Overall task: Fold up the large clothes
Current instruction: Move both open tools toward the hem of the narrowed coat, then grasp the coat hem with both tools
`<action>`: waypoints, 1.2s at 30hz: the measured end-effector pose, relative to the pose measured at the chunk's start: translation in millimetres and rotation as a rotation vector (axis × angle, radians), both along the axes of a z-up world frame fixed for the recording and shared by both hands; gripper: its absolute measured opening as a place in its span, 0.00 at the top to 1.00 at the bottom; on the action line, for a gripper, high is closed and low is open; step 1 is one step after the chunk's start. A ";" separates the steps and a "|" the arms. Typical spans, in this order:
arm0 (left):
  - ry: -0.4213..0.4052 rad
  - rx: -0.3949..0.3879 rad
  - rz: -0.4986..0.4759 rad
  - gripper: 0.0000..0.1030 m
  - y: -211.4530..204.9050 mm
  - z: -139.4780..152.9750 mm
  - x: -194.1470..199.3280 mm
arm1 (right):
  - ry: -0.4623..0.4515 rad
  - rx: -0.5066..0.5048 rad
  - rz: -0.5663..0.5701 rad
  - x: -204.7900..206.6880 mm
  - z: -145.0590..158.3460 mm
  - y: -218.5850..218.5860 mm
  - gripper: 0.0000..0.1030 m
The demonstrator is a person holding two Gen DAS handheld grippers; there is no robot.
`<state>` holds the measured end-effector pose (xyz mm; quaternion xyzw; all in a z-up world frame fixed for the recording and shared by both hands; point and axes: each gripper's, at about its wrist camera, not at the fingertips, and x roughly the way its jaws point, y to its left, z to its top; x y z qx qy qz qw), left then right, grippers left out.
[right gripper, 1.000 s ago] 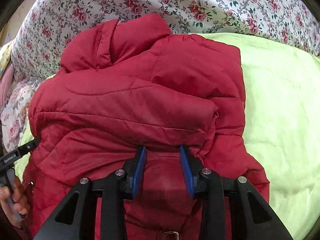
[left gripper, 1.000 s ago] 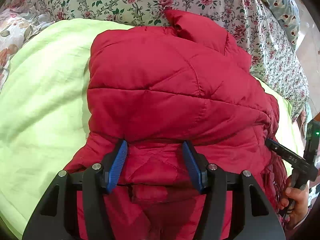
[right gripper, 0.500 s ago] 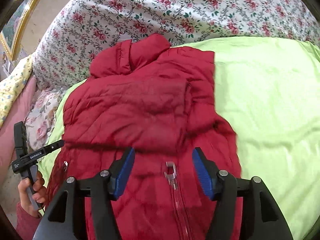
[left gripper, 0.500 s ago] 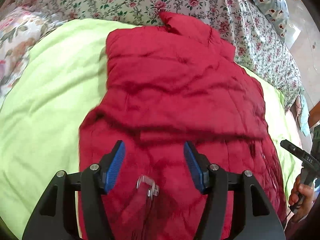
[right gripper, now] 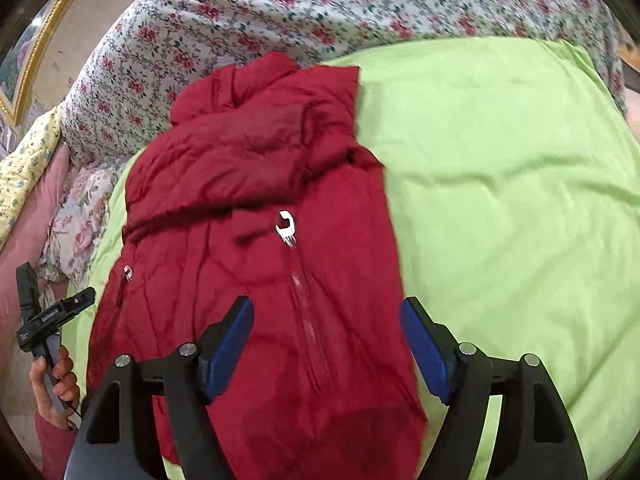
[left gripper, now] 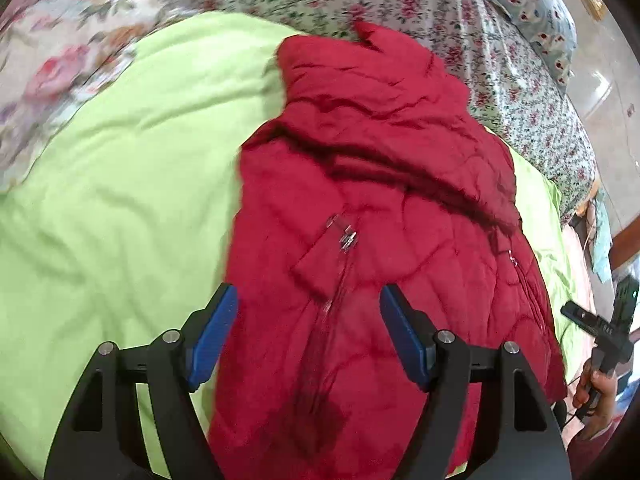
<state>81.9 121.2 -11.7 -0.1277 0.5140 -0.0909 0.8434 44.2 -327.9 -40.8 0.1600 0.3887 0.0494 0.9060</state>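
Observation:
A red quilted puffer jacket (left gripper: 372,208) lies on a lime-green sheet (left gripper: 112,184), collar at the far end, sleeves folded across its upper part, its silver zipper pull (left gripper: 347,238) facing up. It also shows in the right wrist view (right gripper: 256,216) with the zipper pull (right gripper: 286,227). My left gripper (left gripper: 308,312) is open and empty, hovering above the jacket's lower part. My right gripper (right gripper: 326,324) is open and empty above the jacket's lower right edge. Each gripper shows in the other's view, held in a hand, the right one (left gripper: 600,328) and the left one (right gripper: 48,316).
The green sheet (right gripper: 500,184) covers a bed with a floral cover (right gripper: 280,12) behind the jacket. Floral pillows (left gripper: 68,60) lie at the far left. A blue patterned pillow (left gripper: 532,4) lies at the far right.
Both grippers opened wider and pulled back and up from the jacket. The jacket's lower front, with the zipper, now lies flat and uncovered.

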 end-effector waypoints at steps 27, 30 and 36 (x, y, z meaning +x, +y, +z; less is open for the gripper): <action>0.166 -0.033 -0.135 0.23 -0.6 -50.7 -91.1 | 0.116 0.031 0.055 -63.9 -55.2 13.4 0.53; 0.153 -0.018 -0.162 0.23 -4.2 -49.8 -91.9 | 0.125 0.059 0.043 -64.0 -60.5 9.7 0.52; 0.130 -0.031 -0.206 0.58 -8.3 -46.1 -96.4 | 0.111 0.071 0.051 -65.4 -66.3 15.2 0.57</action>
